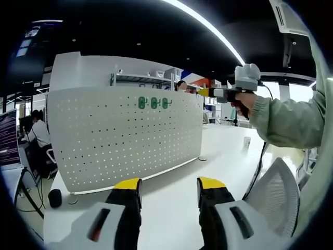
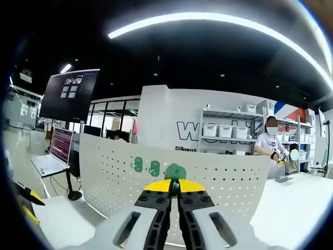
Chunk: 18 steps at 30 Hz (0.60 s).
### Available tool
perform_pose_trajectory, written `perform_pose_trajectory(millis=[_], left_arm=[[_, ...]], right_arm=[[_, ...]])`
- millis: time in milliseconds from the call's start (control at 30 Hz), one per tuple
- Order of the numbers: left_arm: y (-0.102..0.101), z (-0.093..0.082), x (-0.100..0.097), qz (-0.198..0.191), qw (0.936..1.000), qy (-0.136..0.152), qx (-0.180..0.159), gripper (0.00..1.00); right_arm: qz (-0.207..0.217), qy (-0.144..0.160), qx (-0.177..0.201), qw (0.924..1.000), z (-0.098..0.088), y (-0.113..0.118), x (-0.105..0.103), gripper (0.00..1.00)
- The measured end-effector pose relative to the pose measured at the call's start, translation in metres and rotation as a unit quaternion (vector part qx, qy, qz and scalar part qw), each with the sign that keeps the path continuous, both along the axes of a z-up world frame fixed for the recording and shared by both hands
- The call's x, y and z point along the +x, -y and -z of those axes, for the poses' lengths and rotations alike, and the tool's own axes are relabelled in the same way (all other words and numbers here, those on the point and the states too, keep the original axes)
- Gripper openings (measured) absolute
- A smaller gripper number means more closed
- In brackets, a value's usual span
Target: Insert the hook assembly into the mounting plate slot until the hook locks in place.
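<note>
A white pegboard mounting plate [image 1: 119, 140] stands upright on a white table [image 1: 171, 208], with three green hooks [image 1: 154, 103] in a row near its top edge. My left gripper [image 1: 169, 185] hangs open in front of the plate's lower edge, with nothing between its yellow-tipped jaws. A hand holds my right gripper [image 1: 204, 92] up at the plate's top right corner. In the right gripper view, my right gripper [image 2: 175, 186] is shut on a green hook [image 2: 175, 171], close to the plate [image 2: 218, 182]. Two more green hooks [image 2: 146, 166] sit to its left.
A small black round object [image 1: 54, 198] lies by the plate's left end, and a cup [image 1: 246, 141] stands further along the table. A white mesh chair back [image 1: 276, 192] is at the right. People sit at desks, beside a laptop [image 2: 49, 164] and shelves of bins [image 2: 229, 130].
</note>
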State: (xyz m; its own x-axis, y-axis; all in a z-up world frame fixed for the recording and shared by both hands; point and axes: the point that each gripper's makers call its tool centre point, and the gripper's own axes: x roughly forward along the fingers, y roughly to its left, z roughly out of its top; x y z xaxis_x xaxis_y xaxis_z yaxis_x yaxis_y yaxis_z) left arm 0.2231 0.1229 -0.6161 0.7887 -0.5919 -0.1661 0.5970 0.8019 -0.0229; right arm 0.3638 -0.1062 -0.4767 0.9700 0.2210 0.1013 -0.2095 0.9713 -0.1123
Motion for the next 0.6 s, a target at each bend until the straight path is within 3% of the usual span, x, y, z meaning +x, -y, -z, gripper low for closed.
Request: perform_pose_trajectory(millis=[600], left_arm=[[-0.003, 0.01, 0.012, 0.0, 0.9999, -0.013, 0.008, 0.44]], right_arm=[[0.025, 0.002, 0.003, 0.9997, 0.01, 0.011, 0.044, 0.01]])
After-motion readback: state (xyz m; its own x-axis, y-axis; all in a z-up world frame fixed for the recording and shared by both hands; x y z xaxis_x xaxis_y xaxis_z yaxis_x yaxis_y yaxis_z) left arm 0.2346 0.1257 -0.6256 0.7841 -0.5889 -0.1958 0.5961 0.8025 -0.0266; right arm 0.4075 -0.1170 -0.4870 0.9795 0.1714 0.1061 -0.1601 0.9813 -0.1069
